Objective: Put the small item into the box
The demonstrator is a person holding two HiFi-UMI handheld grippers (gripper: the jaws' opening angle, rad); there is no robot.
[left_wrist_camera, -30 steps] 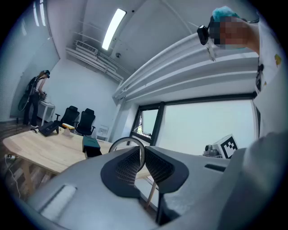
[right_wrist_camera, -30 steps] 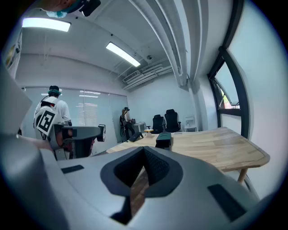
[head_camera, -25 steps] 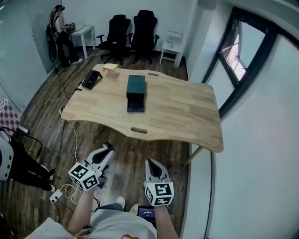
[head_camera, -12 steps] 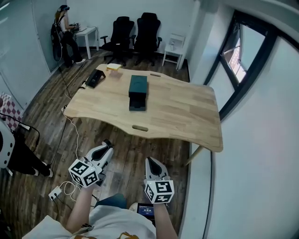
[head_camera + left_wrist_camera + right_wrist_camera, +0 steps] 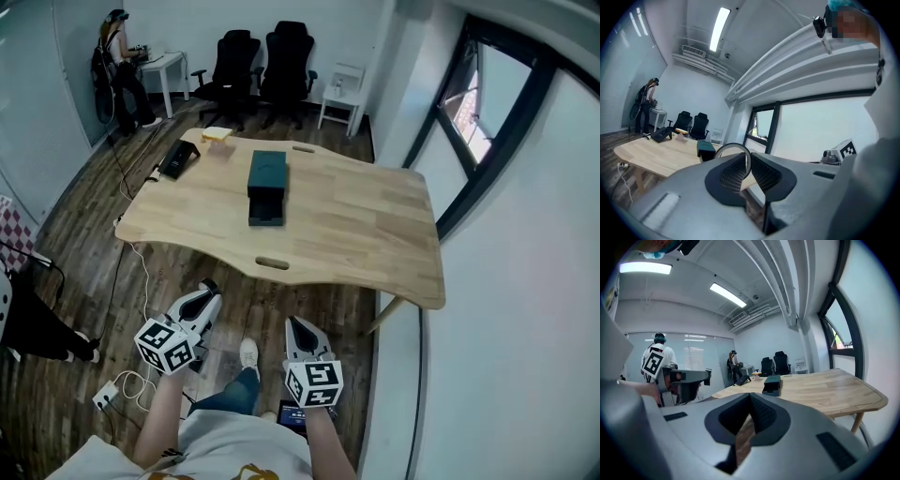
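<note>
- Ring (image 5: pixel 733 144), thin and round, stands upright, pinched at its lower arc between the pads of the left gripper (image 5: pixel 209 287), low over the floor and well short of the table.
- Right gripper (image 5: pixel 293 323) hangs just beside it; its jaw tips are pressed together with nothing between them.
- Wood floor (image 5: pixel 319 300) lies open between the grippers and the table; a white cable (image 5: pixel 145 272) and a power strip (image 5: pixel 106 395) lie off to the left.
- Table (image 5: pixel 375 225) has a wavy near edge with a slot (image 5: pixel 272 263) cut just inside it; its right corner comes close to the window wall.
- Box (image 5: pixel 267 174), dark green, lies left of the table's middle, with its drawer (image 5: pixel 265 211) pulled out toward the near edge. Bare wood stretches wide to its right and in front of the drawer.
- A black device (image 5: pixel 178 157) overhangs the far left corner, and a yellow item (image 5: pixel 217 134) lies at the far edge, both apart from the box.
- Two black chairs (image 5: pixel 262 61) stand beyond the table, and a person (image 5: pixel 117 70) stands at a white desk (image 5: pixel 164 64) in the far left corner.
</note>
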